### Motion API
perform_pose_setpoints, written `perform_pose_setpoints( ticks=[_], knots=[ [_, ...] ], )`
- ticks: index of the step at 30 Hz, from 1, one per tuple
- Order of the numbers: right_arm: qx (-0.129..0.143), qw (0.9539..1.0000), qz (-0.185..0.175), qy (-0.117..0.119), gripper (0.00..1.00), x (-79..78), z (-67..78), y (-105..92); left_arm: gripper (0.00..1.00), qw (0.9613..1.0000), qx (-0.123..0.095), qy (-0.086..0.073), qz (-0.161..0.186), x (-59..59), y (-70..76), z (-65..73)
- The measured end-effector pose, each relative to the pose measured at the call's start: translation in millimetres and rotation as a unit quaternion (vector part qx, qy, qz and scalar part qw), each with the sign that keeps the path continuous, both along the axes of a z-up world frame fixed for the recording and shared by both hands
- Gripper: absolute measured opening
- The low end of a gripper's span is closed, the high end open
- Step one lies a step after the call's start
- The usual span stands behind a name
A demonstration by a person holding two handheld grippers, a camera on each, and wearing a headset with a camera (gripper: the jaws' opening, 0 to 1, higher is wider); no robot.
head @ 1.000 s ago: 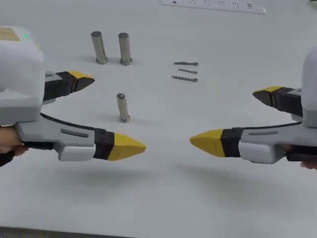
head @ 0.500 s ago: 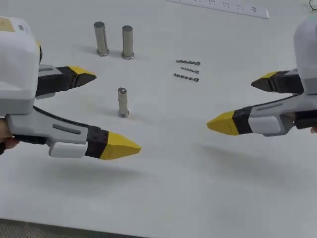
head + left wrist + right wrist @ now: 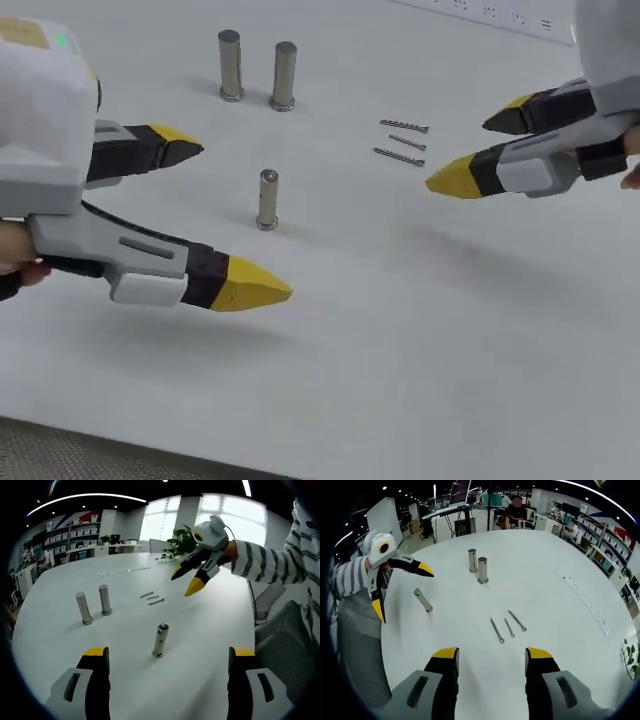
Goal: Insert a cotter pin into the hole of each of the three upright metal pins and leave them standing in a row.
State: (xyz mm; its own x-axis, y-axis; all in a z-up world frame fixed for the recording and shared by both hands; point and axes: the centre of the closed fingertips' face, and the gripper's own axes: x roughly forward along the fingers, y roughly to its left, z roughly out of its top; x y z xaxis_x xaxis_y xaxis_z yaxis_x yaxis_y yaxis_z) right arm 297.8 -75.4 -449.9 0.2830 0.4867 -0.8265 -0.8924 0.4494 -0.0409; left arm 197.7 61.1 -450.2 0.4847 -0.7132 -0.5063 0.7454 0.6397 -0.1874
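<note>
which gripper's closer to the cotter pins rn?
Right. The right gripper hovers open just beside the three cotter pins, jaws pointing at them. The left gripper is farther off, open, near the lone metal pin.

Upright pins (image 3: 267,199) dull metal; tbl (image 3: 400,330) smooth matt wht.

The left gripper (image 3: 247,220) sits at 9 o'clock in the head view, its jaws spread wide and their tips aimed toward 3 o'clock. The left hand (image 3: 14,262) holds its rear. The right gripper (image 3: 455,154) hangs at 2 o'clock with jaws parted, pointing toward 8 o'clock. A striped sleeve (image 3: 265,562) covers the right arm.
</note>
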Motion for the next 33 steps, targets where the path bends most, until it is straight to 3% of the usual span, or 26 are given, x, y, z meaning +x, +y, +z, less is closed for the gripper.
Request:
perform_pose_setpoints(
  ticks=[12,22,26,33],
  knots=[
    [-0.020,0.9996,0.016,0.014,0.35,17.5,-10.9,7.2,0.96,1.0000,-0.003,0.009,-0.002,1.9,1.4,-3.7],
    [-0.030,0.9986,0.042,0.015,0.22,46.5,-24.3,16.8,0.95,0.9999,0.001,0.016,-0.005,1.2,1.6,-7.6],
    [-0.050,0.9968,0.061,0.013,0.12,49.2,-30.9,17.4,0.95,0.9999,0.006,0.014,0.003,4.7,4.3,-9.2],
    [-0.074,0.9933,0.088,0.012,0.10,53.4,-39.7,21.4,0.95,0.9998,0.005,0.019,0.006,5.3,6.0,-11.1]
  ],
)
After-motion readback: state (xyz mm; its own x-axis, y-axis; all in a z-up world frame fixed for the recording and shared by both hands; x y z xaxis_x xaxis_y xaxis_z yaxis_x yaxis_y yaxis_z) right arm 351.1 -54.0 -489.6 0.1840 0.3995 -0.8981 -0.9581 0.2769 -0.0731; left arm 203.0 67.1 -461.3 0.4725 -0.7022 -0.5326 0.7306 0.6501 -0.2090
